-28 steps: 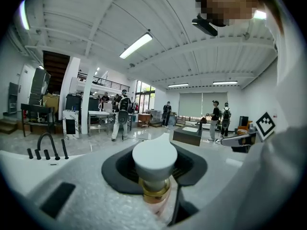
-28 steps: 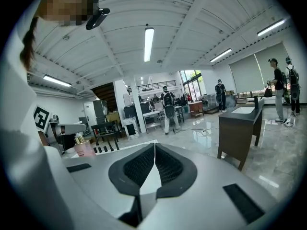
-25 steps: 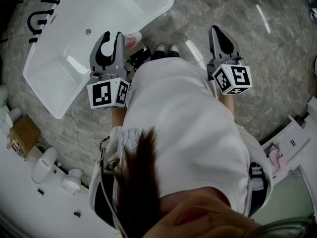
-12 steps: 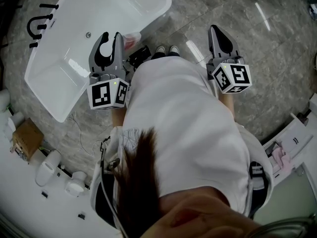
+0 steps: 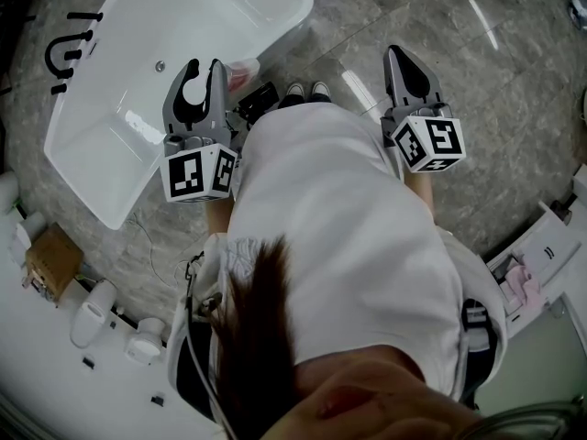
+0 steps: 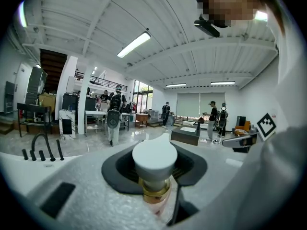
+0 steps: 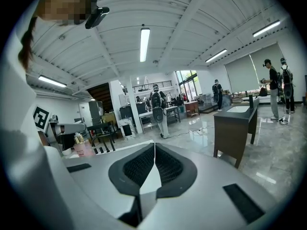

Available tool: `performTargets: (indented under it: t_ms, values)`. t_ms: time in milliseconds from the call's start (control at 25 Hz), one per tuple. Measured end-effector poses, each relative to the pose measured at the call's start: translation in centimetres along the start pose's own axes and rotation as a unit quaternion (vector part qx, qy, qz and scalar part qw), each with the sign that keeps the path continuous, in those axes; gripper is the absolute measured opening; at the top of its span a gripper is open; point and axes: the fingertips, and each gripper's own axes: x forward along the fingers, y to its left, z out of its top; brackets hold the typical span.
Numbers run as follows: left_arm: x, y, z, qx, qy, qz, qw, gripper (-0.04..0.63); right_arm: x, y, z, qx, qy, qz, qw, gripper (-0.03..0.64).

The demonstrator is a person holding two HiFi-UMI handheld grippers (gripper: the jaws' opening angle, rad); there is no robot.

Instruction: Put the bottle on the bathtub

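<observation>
Marble floor point(image 5: 514, 108) w/ white bathtub point(image 5: 110, 154) at head view's upper left. L claw point(image 5: 204, 70) clenched on bottle point(image 6: 154, 159) at its neck. Bottle upright, hanging just over the bathtub's near rim; the basin lies ahead-left. R claw point(image 7: 153, 164) closed, empty, well apart, so L hand is nearer.

a bathroom-fixture showroom: freestanding bathtub point(image 5: 211, 26) and vanity point(image 7: 235, 126) on polished marble floor point(image 5: 514, 90).

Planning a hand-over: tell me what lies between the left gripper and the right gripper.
In the head view, the person's white clothing and shoes lie between the left gripper and right gripper.
</observation>
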Motion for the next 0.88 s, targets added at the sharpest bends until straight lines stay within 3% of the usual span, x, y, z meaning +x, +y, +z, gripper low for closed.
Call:
performTargets:
  t_ms: [600,880]
  values:
    - [4.2,-1.5,-1.2,0.006,0.021,-0.062,0.9978,0.140,-2.2,-2.6,-0.9,0.020,0.003,-0.064,0.998,0.014]
    - [6.8,-2.5,-3.1,0.008,0.045,-0.103,0.9936,0.140,-2.6,-3.0,-2.2,0.034,0.027,-0.086,0.995,0.014]
